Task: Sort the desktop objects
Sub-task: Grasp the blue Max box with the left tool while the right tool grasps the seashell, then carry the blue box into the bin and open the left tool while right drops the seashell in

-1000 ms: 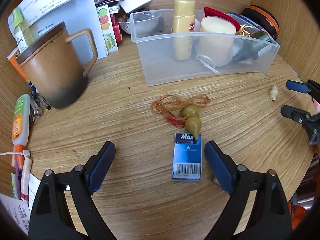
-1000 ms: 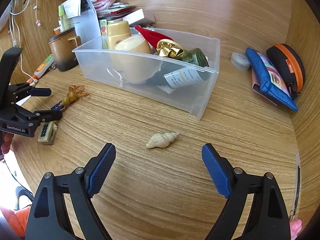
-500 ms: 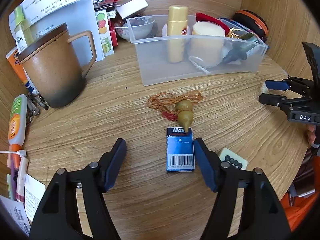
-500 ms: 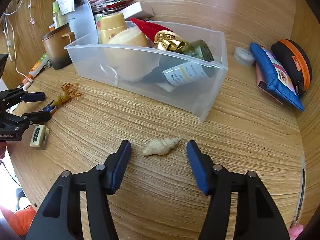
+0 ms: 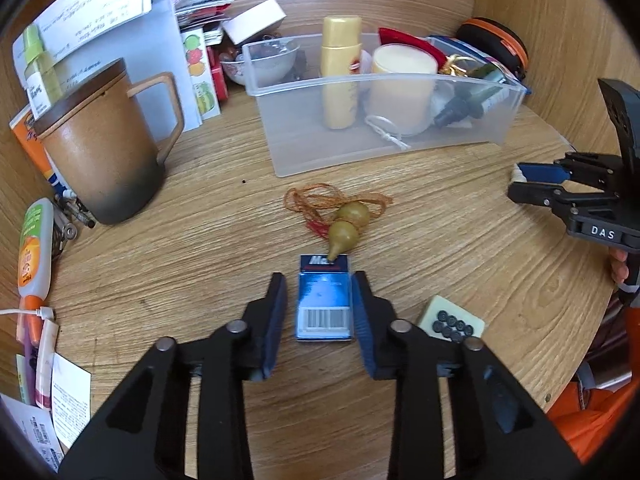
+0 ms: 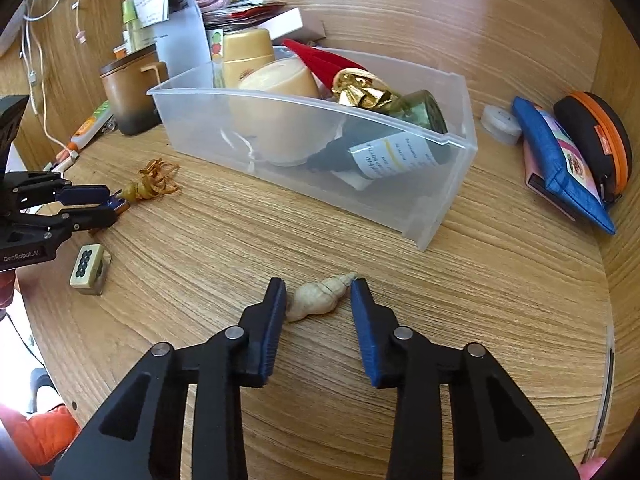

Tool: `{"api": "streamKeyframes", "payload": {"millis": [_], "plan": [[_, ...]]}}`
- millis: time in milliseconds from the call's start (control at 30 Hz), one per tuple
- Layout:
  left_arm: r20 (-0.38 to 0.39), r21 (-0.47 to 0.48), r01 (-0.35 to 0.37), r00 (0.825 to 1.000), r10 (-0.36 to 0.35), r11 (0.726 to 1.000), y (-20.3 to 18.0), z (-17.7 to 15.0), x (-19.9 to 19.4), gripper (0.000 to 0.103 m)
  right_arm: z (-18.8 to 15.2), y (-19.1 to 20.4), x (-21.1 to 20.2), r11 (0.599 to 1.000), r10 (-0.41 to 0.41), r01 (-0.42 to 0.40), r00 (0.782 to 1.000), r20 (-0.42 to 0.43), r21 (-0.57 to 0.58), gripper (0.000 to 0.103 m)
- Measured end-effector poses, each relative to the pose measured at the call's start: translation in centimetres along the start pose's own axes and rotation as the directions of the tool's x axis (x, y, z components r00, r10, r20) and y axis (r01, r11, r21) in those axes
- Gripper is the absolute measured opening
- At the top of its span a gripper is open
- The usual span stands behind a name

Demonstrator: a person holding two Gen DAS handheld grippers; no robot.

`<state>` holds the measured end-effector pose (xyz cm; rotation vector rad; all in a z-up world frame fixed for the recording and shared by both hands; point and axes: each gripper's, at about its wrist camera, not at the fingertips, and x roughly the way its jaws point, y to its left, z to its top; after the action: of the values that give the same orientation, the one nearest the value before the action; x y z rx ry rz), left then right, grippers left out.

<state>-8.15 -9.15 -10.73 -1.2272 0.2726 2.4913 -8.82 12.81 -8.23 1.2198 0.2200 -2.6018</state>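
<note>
My left gripper (image 5: 319, 280) straddles a flat blue box with a barcode (image 5: 323, 304) on the wooden desk; its jaws have narrowed to the box's sides, the right pad touching, the left a hair off. My right gripper (image 6: 318, 284) straddles a cream spiral seashell (image 6: 320, 298), jaws close on both sides with small gaps. A clear plastic bin (image 5: 384, 152) at the back holds a yellow bottle, a cream jar and a dark bottle. A small gourd with an orange cord (image 5: 346, 224) lies just beyond the blue box.
A mahjong tile (image 5: 451, 320) lies right of the left gripper. A brown lidded mug (image 5: 100, 148) stands at the left, with tubes, pens and papers beside it. A blue pouch (image 6: 560, 160) and an orange-rimmed black case (image 6: 600, 136) lie right of the bin.
Both grippers have moved forward and narrowed: the left around the blue box, the right around the seashell. Neither object has been lifted.
</note>
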Motion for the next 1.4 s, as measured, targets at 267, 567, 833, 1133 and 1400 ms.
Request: {"api": "streamKeyframes", "payload": {"millis": [267, 567, 833, 1133, 1400], "plan": [[-0.004, -0.004, -0.01, 1.0, 0.01, 1.0, -0.2, 0.1, -0.1, 0.026, -0.1, 0.2, -0.1, 1.0, 0.008, -0.008, 1.0, 0.008, -0.016, 0.024], [0.017, -0.079, -0.067, 0.998, 0.068, 0.995, 0.2, -0.3, -0.7, 0.026, -0.3, 0.0, -0.4, 0.999, 0.034, -0.034, 0.999, 0.016, -0.004, 0.024], [0.063, -0.099, -0.049, 0.996, 0.055, 0.994, 0.2, 0.2, -2.4, 0.026, 0.3, 0.4, -2.0, 0.998, 0.053, -0.052, 0.997, 0.054, -0.019, 0.024], [0.111, -0.103, -0.048, 0.992, 0.06, 0.994, -0.1, 1.1, -4.1, 0.026, 1.3, 0.6, -3.5, 0.998, 0.057, -0.053, 0.993, 0.099, -0.044, 0.024], [0.16, -0.075, -0.065, 0.984, 0.076, 0.995, -0.7, 3.2, -5.5, 0.026, 2.8, 0.5, -4.7, 0.997, 0.047, -0.037, 0.988, 0.148, -0.072, 0.024]]}}
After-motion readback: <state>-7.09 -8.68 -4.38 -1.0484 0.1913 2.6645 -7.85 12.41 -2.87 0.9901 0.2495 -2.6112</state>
